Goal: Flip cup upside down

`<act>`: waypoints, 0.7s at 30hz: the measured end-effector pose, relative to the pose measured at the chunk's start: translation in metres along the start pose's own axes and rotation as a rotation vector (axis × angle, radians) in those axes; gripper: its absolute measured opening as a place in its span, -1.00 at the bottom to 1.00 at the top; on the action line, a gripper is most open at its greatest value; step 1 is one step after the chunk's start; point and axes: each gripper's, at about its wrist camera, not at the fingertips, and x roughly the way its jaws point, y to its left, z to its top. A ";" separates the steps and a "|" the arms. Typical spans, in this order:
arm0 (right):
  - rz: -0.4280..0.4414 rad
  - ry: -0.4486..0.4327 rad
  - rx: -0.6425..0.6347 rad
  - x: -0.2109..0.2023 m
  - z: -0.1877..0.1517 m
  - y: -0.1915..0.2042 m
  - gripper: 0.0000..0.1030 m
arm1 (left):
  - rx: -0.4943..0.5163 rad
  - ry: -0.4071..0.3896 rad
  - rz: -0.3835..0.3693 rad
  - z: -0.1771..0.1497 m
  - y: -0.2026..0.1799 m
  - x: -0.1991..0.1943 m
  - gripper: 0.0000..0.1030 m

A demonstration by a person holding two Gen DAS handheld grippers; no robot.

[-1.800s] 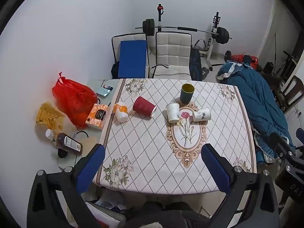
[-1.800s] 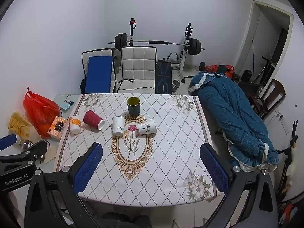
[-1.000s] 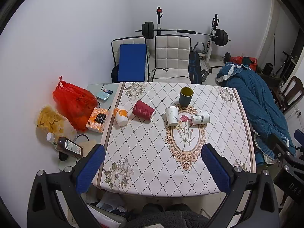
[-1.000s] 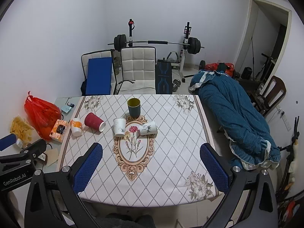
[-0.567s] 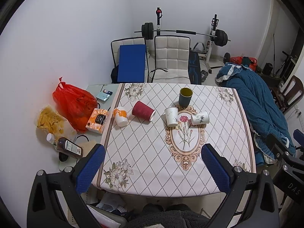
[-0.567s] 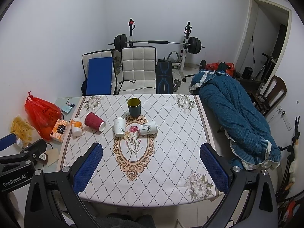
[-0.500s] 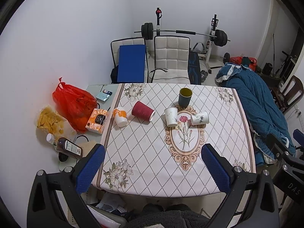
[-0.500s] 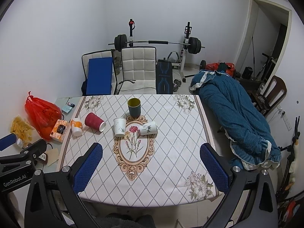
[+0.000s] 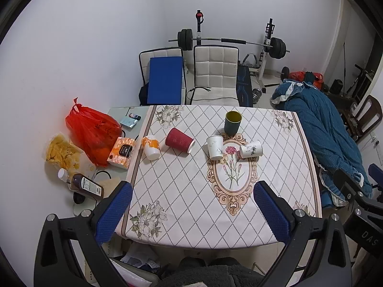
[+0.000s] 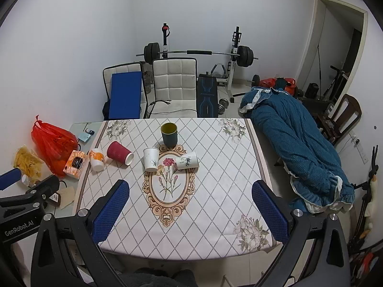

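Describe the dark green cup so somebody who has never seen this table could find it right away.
Start at the table with the diamond-patterned cloth and find the oval flower medallion at its middle. Just past the far end of that oval stands the dark green cup, upright and open at the top. It is the only dark cup, yellowish inside, set farther back than the white and red paper ones.

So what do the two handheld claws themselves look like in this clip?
Both look alike: the left claw and right claw have black angular frames with triangular cut-outs and silver bolts, and each finger carries a blue textured pad. The right wrist view shows white "GenRobot.AI" lettering on the left unit's black body; the left wrist view shows "DAS" on the right unit. No cables or sleeves are visible.
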 end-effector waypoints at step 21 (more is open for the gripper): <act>-0.001 -0.004 0.005 -0.002 0.003 0.004 1.00 | 0.002 -0.010 -0.005 0.006 0.002 -0.004 1.00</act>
